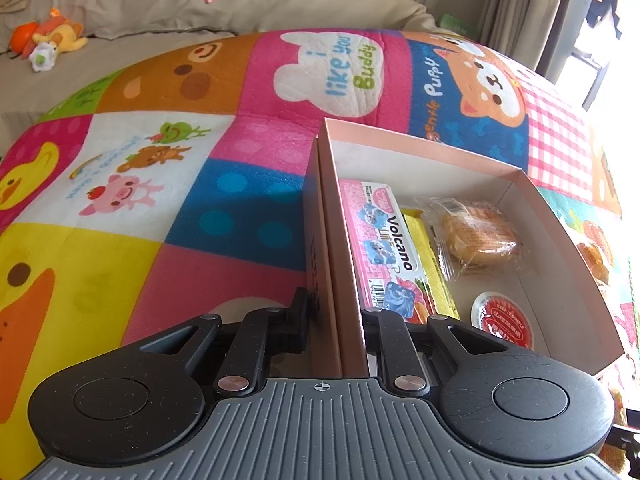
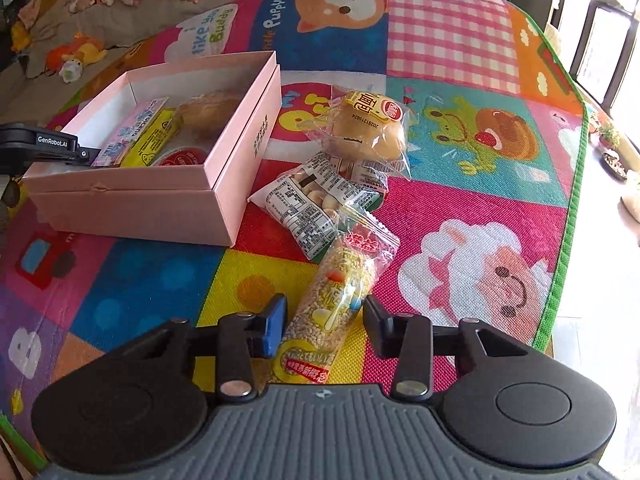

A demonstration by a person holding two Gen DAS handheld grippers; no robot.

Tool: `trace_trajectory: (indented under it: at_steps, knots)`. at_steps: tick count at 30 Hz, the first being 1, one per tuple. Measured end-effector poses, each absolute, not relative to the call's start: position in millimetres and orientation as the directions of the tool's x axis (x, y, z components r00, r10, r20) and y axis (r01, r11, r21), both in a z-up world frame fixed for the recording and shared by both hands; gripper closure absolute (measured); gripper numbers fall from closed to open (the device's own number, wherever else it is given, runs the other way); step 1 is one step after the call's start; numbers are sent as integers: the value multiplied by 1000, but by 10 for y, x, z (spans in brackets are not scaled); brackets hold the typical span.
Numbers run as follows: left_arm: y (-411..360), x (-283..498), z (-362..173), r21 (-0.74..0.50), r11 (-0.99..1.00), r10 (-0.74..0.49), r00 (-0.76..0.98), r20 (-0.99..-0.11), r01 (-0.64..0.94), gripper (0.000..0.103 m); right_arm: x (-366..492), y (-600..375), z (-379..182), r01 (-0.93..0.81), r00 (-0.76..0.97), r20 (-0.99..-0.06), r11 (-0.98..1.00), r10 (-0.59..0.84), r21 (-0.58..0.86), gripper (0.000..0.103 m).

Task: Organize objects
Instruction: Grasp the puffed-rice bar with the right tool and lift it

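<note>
A pink cardboard box (image 2: 120, 208) sits open on a colourful play mat. My left gripper (image 1: 336, 316) is shut on the box's left wall (image 1: 340, 264); it also shows in the right wrist view (image 2: 48, 146). Inside lie a pink Volcano pack (image 1: 380, 240), a yellow pack (image 1: 430, 272), a wrapped bun (image 1: 476, 236) and a round red-lidded cup (image 1: 502, 320). My right gripper (image 2: 324, 320) is open around a puffed-rice roll (image 2: 332, 308) on the mat. Beyond the roll lie a white snack bag (image 2: 308, 204) and a wrapped bun (image 2: 368, 128).
The play mat (image 2: 460, 208) ends at a green border (image 2: 568, 216) on the right, with bare floor beyond. A beige cushion with plush toys (image 1: 52, 40) and clothes lies behind the mat. Curtains and a window are at the far right.
</note>
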State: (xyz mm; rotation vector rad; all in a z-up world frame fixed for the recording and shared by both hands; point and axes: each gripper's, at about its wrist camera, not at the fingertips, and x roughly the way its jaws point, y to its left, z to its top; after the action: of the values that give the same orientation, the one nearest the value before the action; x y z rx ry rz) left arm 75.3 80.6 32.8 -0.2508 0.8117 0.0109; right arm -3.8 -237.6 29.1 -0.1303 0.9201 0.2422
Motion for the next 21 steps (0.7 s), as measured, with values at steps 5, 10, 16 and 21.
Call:
trace_trajectory:
  at_steps: [5,10,16,21]
  knots:
    - [796,750,327,-217,971,-85,690,-719,-106,85,-249,-2413,391,-294,545,-817,956,188,24,74]
    - [795,752,331,-213,971,-83,688,-721,-106,86,-524,-2377,592,-344,563,-794,938,231,28,74]
    - [800,742,331,-214,971,-85,685,-723,-105,86,-612,-2351,857,-387,568,-756,916,326,104,74]
    - [805,733,331,-220,970,-88,687,-721,-106,85,-600,-2303,1076,-403,580,-722,903,377,149,74]
